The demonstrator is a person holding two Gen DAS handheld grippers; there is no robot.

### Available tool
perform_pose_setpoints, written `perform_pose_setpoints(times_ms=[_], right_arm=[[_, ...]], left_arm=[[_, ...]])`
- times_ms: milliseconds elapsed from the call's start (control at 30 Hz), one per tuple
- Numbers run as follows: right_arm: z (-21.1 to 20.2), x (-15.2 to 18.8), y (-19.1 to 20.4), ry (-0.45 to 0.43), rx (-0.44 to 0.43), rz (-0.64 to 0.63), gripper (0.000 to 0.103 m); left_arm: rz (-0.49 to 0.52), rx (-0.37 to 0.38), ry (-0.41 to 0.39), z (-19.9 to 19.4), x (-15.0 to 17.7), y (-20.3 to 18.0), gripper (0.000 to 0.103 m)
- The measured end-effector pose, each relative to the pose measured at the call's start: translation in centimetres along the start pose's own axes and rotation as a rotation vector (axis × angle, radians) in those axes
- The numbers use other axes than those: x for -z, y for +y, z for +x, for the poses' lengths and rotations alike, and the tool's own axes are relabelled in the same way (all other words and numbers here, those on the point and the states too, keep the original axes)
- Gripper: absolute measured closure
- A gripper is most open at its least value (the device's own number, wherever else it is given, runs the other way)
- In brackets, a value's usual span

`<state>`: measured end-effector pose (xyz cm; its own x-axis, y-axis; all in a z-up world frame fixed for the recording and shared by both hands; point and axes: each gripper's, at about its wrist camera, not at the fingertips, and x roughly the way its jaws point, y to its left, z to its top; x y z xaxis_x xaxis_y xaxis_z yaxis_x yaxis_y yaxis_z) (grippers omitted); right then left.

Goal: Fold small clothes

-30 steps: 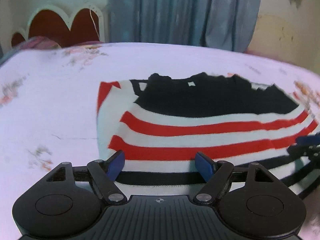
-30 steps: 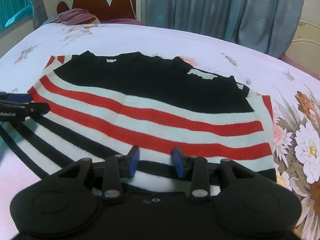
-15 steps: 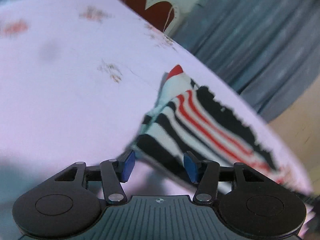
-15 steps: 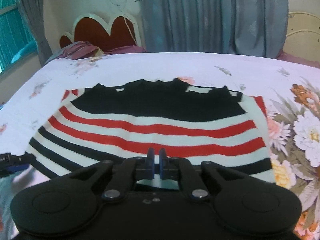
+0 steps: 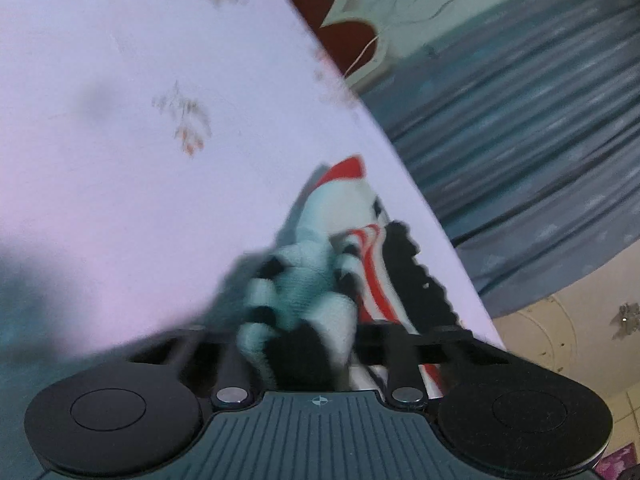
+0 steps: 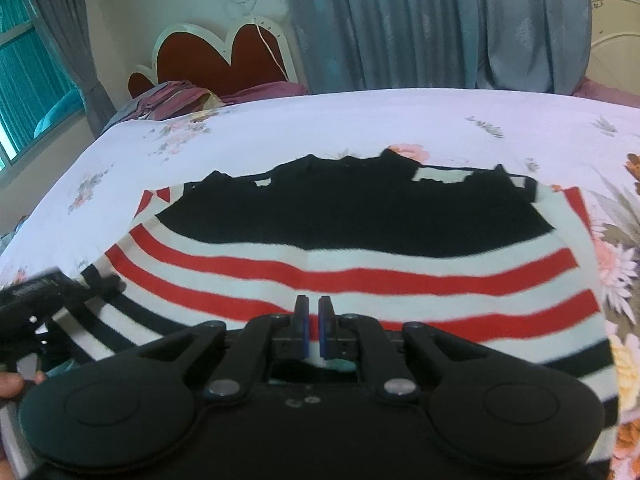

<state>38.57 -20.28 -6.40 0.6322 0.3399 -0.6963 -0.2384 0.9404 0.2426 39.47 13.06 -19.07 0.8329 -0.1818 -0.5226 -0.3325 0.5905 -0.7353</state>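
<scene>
A knitted sweater (image 6: 360,216) with a black top and red, white and black stripes lies flat on the bed. My right gripper (image 6: 314,312) is shut on its near hem, and a bit of white cloth shows between the pads. My left gripper (image 5: 296,320) is rolled on its side at the sweater's left corner. Its jaws are closing on a bunched fold of the sweater (image 5: 304,280) that hides both pads. In the right wrist view the left gripper (image 6: 108,284) sits at the sweater's left edge, held by a hand (image 6: 12,384).
The bed (image 6: 320,120) has a white floral sheet. A red scalloped headboard (image 6: 224,52) and a heap of bedding (image 6: 176,92) stand at the back left. Grey-blue curtains (image 6: 420,20) hang behind, and a window (image 6: 24,80) is at the left.
My left gripper rolled sideways, dropped to the sweater's left corner and narrowed its jaws around bunched cloth. My right gripper's jaws went from apart to shut on the hem.
</scene>
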Motion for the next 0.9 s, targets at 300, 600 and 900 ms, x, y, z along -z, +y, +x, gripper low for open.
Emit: perform_pose_setpoints(times_ms=[300, 600, 900], right_arm=[[3.1, 0.6, 0.1, 0.052, 0.026, 0.008, 0.103], [2.0, 0.0, -1.2, 0.049, -0.012, 0.053, 0.101], [-7.0, 0.1, -13.1, -0.141, -0.038, 0.347, 0.096]], left_arm=[[-0.013, 0.053, 0.047, -0.4, -0.2, 0.9, 0.086], [0.031, 0.177, 0.019, -1.2, -0.1, -6.3, 0.086], [0.233, 0.298, 0.112, -1.1, 7.2, -19.1, 0.086]])
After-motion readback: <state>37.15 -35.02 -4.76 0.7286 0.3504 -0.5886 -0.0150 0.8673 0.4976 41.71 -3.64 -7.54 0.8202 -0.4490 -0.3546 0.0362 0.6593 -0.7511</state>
